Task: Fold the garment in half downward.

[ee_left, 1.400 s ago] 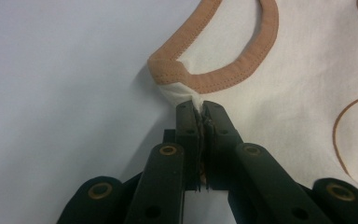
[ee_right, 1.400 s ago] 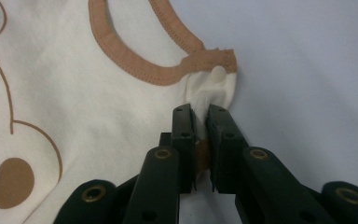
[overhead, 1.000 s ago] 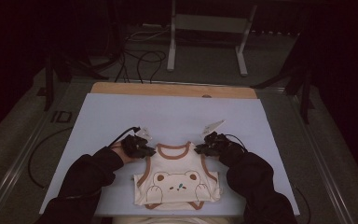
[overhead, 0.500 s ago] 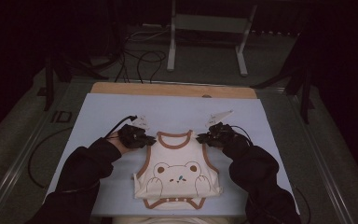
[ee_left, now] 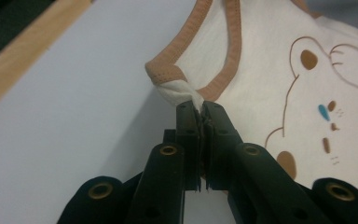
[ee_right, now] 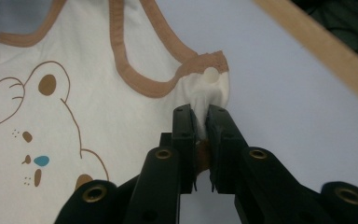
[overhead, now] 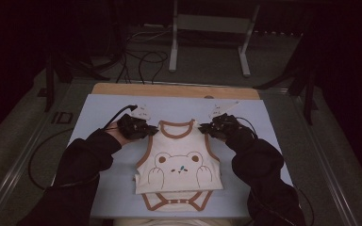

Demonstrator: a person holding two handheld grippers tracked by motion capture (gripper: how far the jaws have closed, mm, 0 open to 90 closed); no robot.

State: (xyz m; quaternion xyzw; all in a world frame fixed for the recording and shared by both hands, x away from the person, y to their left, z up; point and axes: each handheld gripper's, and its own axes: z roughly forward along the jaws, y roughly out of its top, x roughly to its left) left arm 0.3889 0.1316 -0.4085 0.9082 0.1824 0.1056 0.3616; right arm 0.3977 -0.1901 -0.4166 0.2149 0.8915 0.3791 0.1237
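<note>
Cream baby bodysuit (overhead: 179,165) with bear print, lying on the pale blue tabletop (overhead: 99,113) toward its near edge. The left hand-held gripper (ee_left: 200,106) and right hand-held gripper (ee_right: 200,112) are each clamped on one shoulder strap. Lift both evenly (straps taut, level) so the garment hangs flat. Against the earlier frames, both grippers and the neckline sit farther up the tabletop.

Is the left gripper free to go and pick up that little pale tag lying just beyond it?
Probably not yet: the left gripper is shut on the bodysuit shoulder. The tag itself lies unobstructed.
</note>
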